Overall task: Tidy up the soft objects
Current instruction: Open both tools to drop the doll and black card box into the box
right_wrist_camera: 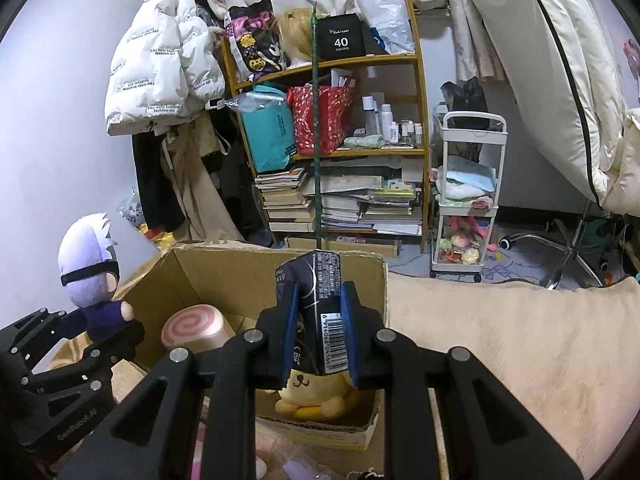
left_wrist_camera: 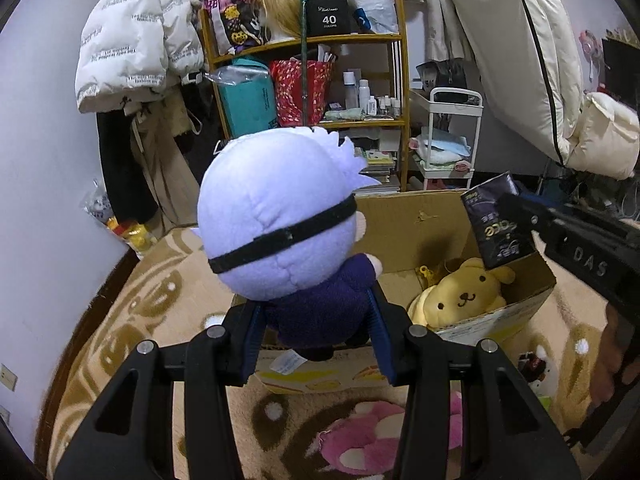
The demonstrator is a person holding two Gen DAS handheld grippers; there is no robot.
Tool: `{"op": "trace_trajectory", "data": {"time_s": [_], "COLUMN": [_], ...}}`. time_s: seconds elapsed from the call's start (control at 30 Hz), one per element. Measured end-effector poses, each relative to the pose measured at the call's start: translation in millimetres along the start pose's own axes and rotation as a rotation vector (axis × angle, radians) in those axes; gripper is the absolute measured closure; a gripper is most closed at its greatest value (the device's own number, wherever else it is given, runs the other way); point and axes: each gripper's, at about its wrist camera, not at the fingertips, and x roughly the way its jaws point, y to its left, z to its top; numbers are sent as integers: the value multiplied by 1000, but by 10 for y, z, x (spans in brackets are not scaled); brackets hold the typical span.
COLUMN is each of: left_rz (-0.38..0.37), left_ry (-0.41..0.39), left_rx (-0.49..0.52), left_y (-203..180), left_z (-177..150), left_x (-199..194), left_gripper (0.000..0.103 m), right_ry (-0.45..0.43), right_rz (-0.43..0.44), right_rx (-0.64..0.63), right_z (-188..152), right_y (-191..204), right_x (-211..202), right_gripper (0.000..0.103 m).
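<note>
Jaws of both grippers clamped: left gripper [left_wrist_camera: 316, 316] pinches lilac-haired plush doll [left_wrist_camera: 280, 220], right gripper [right_wrist_camera: 318, 316] pinches dark tissue pack [right_wrist_camera: 320, 288], both over brown cardboard box [left_wrist_camera: 404, 220]. Yellow plush dog [left_wrist_camera: 460, 296] and pink-swirl plush roll [right_wrist_camera: 194, 326] already inside; pink plush [left_wrist_camera: 360, 436] remains on rug outside box.

— What do we have behind everything?

— A pale lilac wall [right_wrist_camera: 60, 100] on the left, with a white puffer jacket [right_wrist_camera: 160, 68] hanging against it. Far ahead we see a wooden shelf unit [right_wrist_camera: 420, 120] crammed with bags, bottles and stacked books.

— And to its right?

— A white trolley [right_wrist_camera: 472, 200] on castors, then cream bedding [right_wrist_camera: 552, 80] draped high. Near us, a beige patterned rug [left_wrist_camera: 140, 320] covers the floor.
</note>
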Motion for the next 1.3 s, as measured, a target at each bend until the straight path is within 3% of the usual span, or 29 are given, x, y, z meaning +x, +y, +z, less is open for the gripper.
{"op": "trace_trajectory", "data": {"time_s": [0.27,0.63,0.7,0.77,0.93,1.07,1.3], "left_rz": [-29,-37,-32,-25,-9,0,-23], "left_ry": [5,32,27,17,-4,10,-17], "left_rx": [-7,-26,-23,-23,-27,-33,-54], "left_y": [5,63,69,80,124,166,239], "left_z": [-10,-8,-8,10,28,10,-54], "left_x": [19,61,45,12,-95,-159,-461], "left_gripper": [57,48,47,40,35,30,15], "right_ry": [17,53,55,49,45,48,59], "right_rz": [7,25,24,29,24,30,22], "right_rx": [-8,-18,-16,-9,-15,3,1], "right_z": [-24,-51,-52,-49,-58,-85,-153], "right_y": [21,77,77,71,78,63,87], "right_x": [23,81,69,51,-49,-163,-412], "right_gripper": [80,80,76,64,62,42,20]}}
